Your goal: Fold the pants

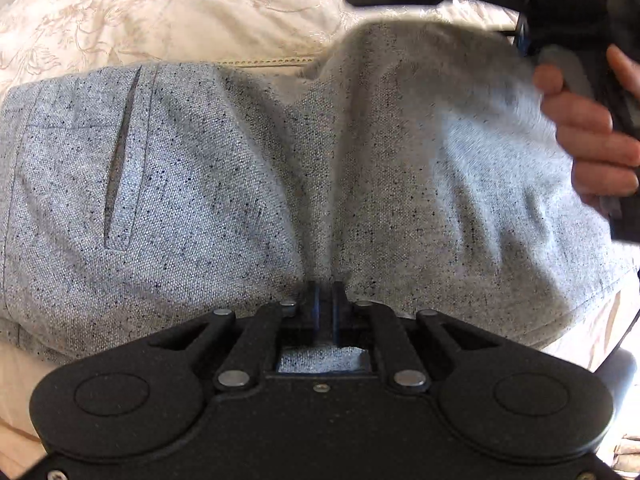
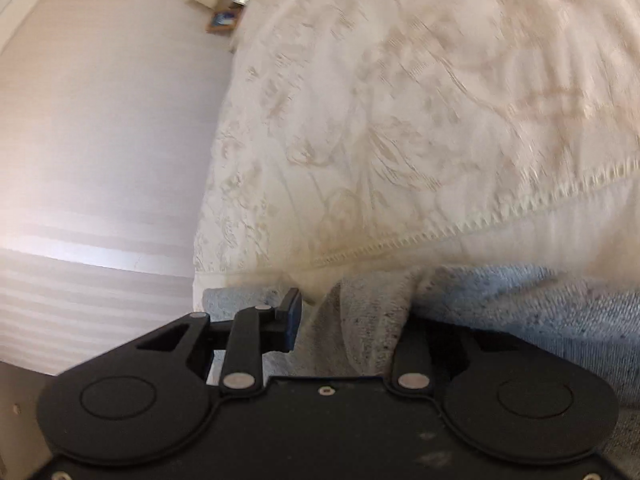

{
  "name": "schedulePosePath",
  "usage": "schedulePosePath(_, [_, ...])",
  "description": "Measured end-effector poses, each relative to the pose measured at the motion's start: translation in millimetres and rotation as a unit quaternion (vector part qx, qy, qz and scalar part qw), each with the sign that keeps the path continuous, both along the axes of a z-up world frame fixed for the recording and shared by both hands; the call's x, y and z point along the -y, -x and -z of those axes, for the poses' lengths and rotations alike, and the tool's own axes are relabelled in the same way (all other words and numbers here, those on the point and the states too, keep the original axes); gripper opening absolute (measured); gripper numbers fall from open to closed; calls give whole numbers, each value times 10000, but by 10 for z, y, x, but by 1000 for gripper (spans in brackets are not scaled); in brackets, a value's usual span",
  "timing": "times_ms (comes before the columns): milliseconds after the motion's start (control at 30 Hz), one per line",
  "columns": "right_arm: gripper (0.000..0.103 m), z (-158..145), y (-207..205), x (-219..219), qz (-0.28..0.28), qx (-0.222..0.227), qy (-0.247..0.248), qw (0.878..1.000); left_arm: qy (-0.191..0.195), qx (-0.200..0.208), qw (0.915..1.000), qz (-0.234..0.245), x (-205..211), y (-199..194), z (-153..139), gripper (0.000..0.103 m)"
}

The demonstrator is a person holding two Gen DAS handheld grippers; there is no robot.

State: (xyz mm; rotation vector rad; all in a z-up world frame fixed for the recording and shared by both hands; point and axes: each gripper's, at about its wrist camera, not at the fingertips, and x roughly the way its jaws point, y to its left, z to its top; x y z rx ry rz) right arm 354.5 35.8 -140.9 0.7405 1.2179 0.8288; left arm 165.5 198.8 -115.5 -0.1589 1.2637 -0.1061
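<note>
Grey speckled pants lie across a cream floral bedspread, with a slit pocket at the left. My left gripper points steeply down at the near edge and is shut on a pinched ridge of the cloth. At the upper right a hand holds the other tool, and the cloth there stands raised and blurred. In the right wrist view my right gripper has its jaws apart. Pants fabric lies loosely between them and covers the right finger. The left fingertip shows bare.
The bedspread fills the area beyond the right gripper, with a stitched hem just past the pants. A pale striped wall stands to the left. Small items sit far off at the top.
</note>
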Motion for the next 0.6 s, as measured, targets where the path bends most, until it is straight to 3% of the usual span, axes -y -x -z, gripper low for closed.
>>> schedulePosePath(67, [33, -197, 25, 18, 28, 673, -28, 9977, -64, 22, 10000, 35, 0, -6, 1, 14])
schedulePosePath(133, [33, -337, 21, 91, 413, 1314, 192, 9903, -105, 61, 9999, 61, 12, 8, -6, 14])
schedulePosePath(233, [33, -447, -74, 249, 1080, 1787, 462, 9769, -169, 162, 9996, 123, 53, 41, -50, 14])
schedulePosePath(333, [33, -595, 5, 421, 1059, 1989, 444, 9733, -370, 399, 9982, 267, 186, 134, -196, 14])
schedulePosePath(467, [33, -792, 433, 476, 533, 2663, 1054, 9566, -465, 1166, 9920, 112, 228, 158, -420, 20])
schedulePosePath(500, [33, -789, 555, 452, 383, 2800, 1190, 9518, -519, 1094, 9926, 75, 227, 136, -378, 20])
schedulePosePath(567, [33, -730, 704, 370, 28, 2861, 1299, 9494, -579, 429, 9972, 176, 208, 55, -176, 18])
schedulePosePath(600, [33, -684, 739, 309, -168, 2796, 1361, 9503, -595, 322, 9970, 364, 209, 105, -98, 19])
